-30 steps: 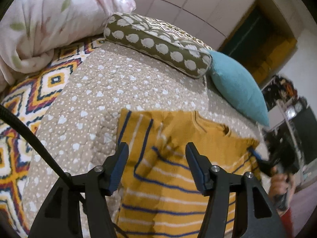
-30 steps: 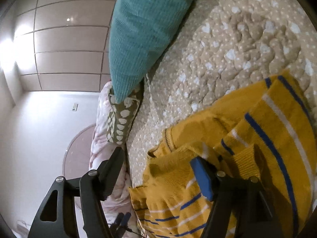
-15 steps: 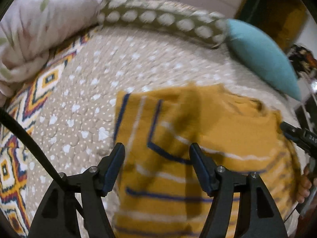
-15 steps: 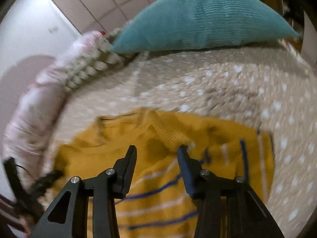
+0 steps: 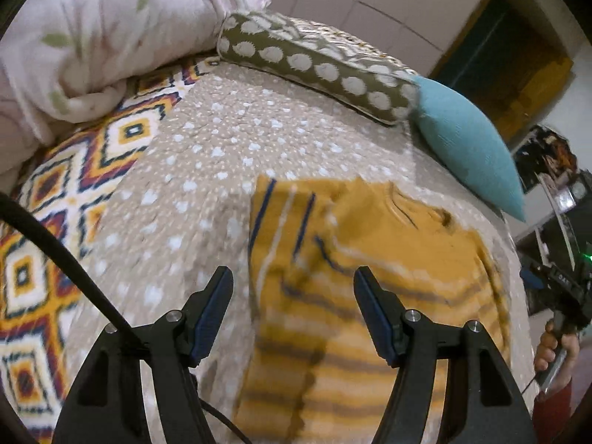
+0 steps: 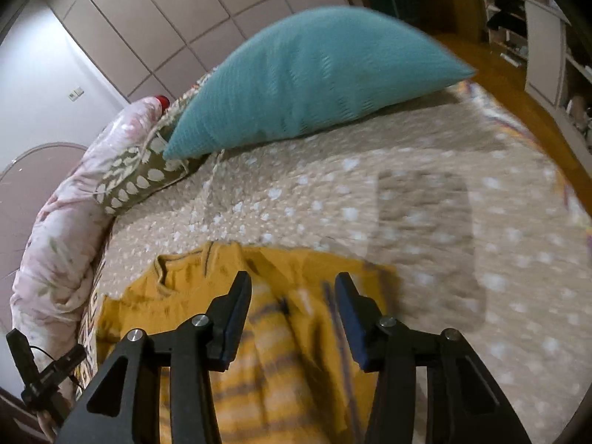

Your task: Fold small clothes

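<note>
Mustard-yellow striped sweater (image 5: 370, 285) lies flat on the dotted beige quilt (image 5: 207, 170), collar toward the pillows, one sleeve folded across the chest. Blue and white stripes, blurred in both views.

Left gripper (image 5: 292, 307) hangs above the sweater's left edge: its right finger is over the fabric, its left finger over bare quilt. Jaws apart, roughly mid-width, nothing between the pads, no contact that I can see.

Right gripper (image 6: 292, 314) is over the chest area just below the collar, both fingers over fabric. Jaws part-open and opening; nothing pinched, cloth lies below them, not in them.

From the left view, the right gripper's body and the hand (image 5: 555, 347) holding it show at the far right edge, just off the sweater's other side.

Around it: teal cushion (image 6: 314, 77) and olive spotted bolster (image 5: 318, 70) at the head of the bed, well apart from the sweater. Pink floral duvet (image 5: 92, 37) bunched at the left, over a zigzag-patterned blanket (image 5: 55, 199) beside the quilt. Panelled wardrobe doors (image 6: 155, 18) behind.
</note>
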Action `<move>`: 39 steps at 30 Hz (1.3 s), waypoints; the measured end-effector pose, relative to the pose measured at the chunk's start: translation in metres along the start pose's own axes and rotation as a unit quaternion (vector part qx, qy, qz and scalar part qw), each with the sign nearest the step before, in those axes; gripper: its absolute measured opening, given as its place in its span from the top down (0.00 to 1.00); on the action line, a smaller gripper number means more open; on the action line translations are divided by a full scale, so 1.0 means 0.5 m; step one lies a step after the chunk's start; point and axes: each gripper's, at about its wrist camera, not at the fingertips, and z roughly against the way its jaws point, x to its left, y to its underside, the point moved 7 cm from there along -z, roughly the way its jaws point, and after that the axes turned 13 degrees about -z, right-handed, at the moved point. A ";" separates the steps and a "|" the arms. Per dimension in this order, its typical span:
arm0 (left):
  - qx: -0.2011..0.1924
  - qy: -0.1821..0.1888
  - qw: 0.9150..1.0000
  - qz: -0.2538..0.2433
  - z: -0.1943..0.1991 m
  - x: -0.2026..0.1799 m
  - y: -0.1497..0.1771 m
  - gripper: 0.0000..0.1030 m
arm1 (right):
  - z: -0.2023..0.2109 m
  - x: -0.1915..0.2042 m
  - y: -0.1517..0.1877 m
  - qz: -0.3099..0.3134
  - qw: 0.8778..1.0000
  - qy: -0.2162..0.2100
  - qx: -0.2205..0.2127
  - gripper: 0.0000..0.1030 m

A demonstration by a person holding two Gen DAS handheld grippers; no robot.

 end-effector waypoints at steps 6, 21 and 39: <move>-0.019 -0.021 1.000 -0.013 0.097 -0.025 0.128 0.27 | 0.112 -0.072 0.074 0.003 1.000 -0.003 -0.003 0.47; 0.004 -0.085 0.993 -0.086 0.116 -0.066 0.320 0.27 | 0.016 -0.149 0.246 -0.014 0.998 0.007 0.052 0.91; -0.094 -0.162 0.982 -0.006 0.084 0.084 0.211 0.27 | 0.088 0.153 0.345 0.164 0.986 0.036 -0.008 0.62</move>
